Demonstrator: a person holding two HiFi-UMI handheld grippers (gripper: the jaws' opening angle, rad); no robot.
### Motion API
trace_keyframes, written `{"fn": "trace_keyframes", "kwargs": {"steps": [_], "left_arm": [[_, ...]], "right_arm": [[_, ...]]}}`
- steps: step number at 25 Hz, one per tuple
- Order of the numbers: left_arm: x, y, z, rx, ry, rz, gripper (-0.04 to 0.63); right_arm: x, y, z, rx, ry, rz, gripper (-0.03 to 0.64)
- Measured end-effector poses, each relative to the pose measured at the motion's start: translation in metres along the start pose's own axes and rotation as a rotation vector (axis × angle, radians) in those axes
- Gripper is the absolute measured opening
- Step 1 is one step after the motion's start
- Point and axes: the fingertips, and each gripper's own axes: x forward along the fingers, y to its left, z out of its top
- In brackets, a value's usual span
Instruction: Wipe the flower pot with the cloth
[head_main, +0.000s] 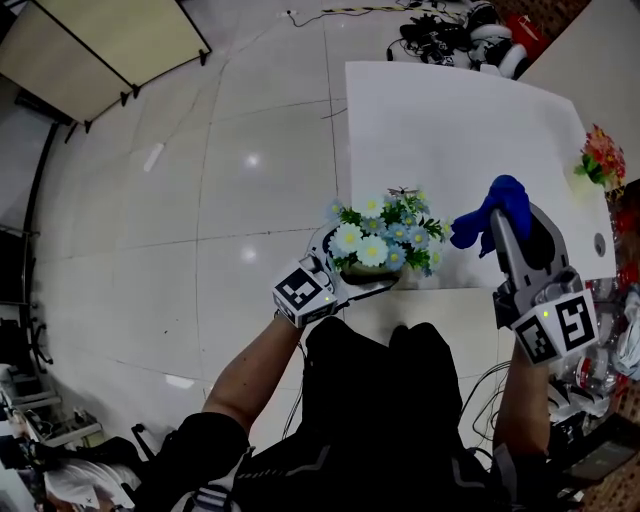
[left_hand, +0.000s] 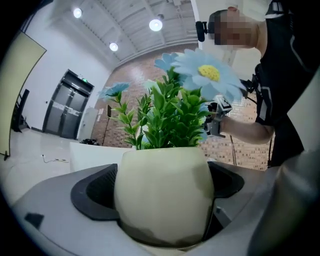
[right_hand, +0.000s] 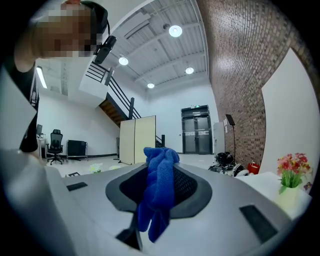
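A pale cream flower pot (left_hand: 162, 192) with green leaves and blue-and-white daisies (head_main: 385, 232) sits clamped between the jaws of my left gripper (head_main: 352, 272), held above the near edge of the white table (head_main: 440, 120). In the head view the blooms hide most of the pot. My right gripper (head_main: 505, 222) is shut on a bright blue cloth (right_hand: 157, 192), which bunches up at the jaw tips (head_main: 490, 210) and hangs down between them. The cloth is a short way to the right of the flowers, not touching them.
A second small pot with red and pink flowers (head_main: 602, 158) stands at the table's right edge. Cables and gear (head_main: 450, 35) lie on the tiled floor beyond the table. A folding partition (head_main: 100, 50) stands at the far left.
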Motion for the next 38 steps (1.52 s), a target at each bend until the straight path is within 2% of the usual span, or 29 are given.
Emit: {"fn": "trace_keyframes", "kwargs": {"steps": [9,17,20,24,27,30,33,36,38], "left_arm": [[-0.002,-0.003,-0.017,0.049,0.014,-0.015,0.565],[0.007,-0.013,-0.025,0.161,0.026,-0.057,0.566],[0.005,-0.013,-0.026,0.158,0.021,-0.065,0.566],[-0.002,-0.012,-0.042,0.187,0.092,-0.074,0.588],[-0.025,-0.01,-0.038,0.141,0.122,-0.042,0.591],[-0.058,-0.013,-0.006,0.131,0.103,0.014,0.591],[-0.09,-0.019,0.064,0.129,0.022,0.1,0.591],[-0.109,-0.018,0.124,0.095,0.005,0.2,0.589],[-0.111,-0.02,0.156,0.103,0.025,0.248,0.525]], "right_arm": [[0.001,-0.002,-0.009,0.015,0.016,-0.001,0.101],[0.005,-0.003,-0.017,0.034,0.045,0.001,0.101],[0.009,0.003,-0.02,0.042,0.054,0.011,0.101],[0.007,-0.001,-0.02,0.067,0.078,0.005,0.101],[0.008,-0.002,-0.006,0.069,0.102,0.0,0.101],[0.009,0.005,0.018,0.08,0.106,-0.002,0.101],[0.011,0.014,0.046,0.101,0.098,0.022,0.101],[0.012,0.014,0.075,0.107,0.079,0.035,0.101],[0.012,0.014,0.09,0.117,0.057,0.046,0.101]]}}
